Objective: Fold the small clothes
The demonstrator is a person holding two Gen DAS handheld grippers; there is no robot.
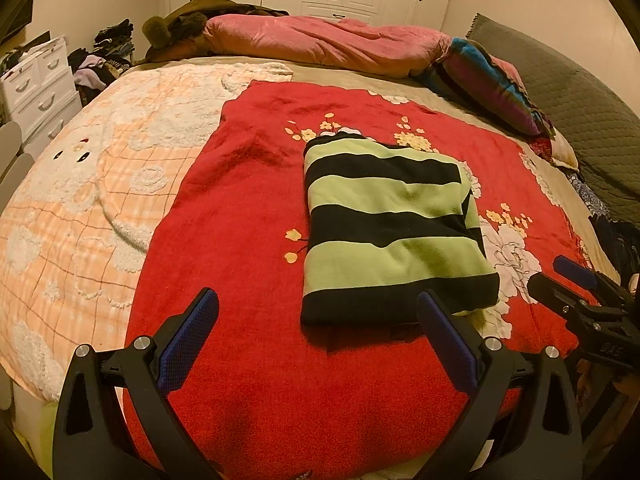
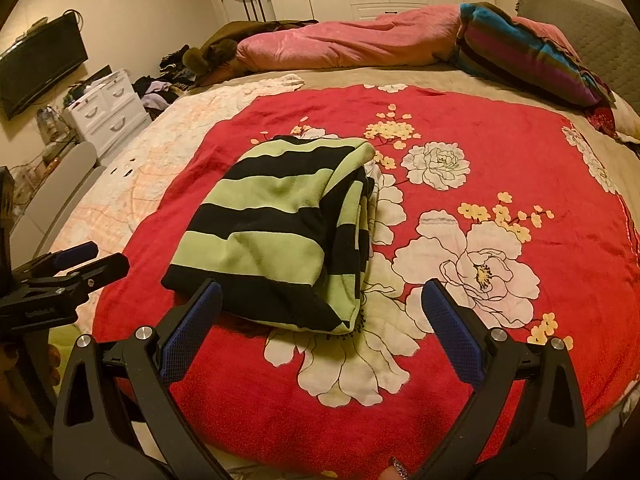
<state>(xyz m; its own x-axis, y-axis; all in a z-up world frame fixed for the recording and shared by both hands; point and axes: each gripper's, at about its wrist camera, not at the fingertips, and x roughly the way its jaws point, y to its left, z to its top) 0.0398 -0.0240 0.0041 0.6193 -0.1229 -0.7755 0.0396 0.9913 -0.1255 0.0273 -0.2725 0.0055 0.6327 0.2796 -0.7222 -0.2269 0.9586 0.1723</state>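
Observation:
A green-and-black striped garment (image 1: 390, 224) lies folded into a flat rectangle on the red floral blanket (image 1: 248, 240). In the right wrist view the striped garment (image 2: 276, 232) shows layered folded edges on its right side. My left gripper (image 1: 318, 310) hovers open just in front of the garment's near edge, nothing between its blue pads. My right gripper (image 2: 322, 302) is open too, its left finger (image 2: 192, 328) close to the garment's near corner. Each gripper shows in the other's view: the right gripper (image 1: 576, 284) at the right edge, the left gripper (image 2: 84, 262) at the left edge.
The red blanket (image 2: 480, 128) covers a bed beside an orange checked blanket (image 1: 80, 184). A pink duvet (image 1: 320, 40) and striped pillow (image 1: 488, 80) lie at the far side. A white drawer unit (image 2: 108, 108), clothes pile and wall TV (image 2: 40, 64) stand left.

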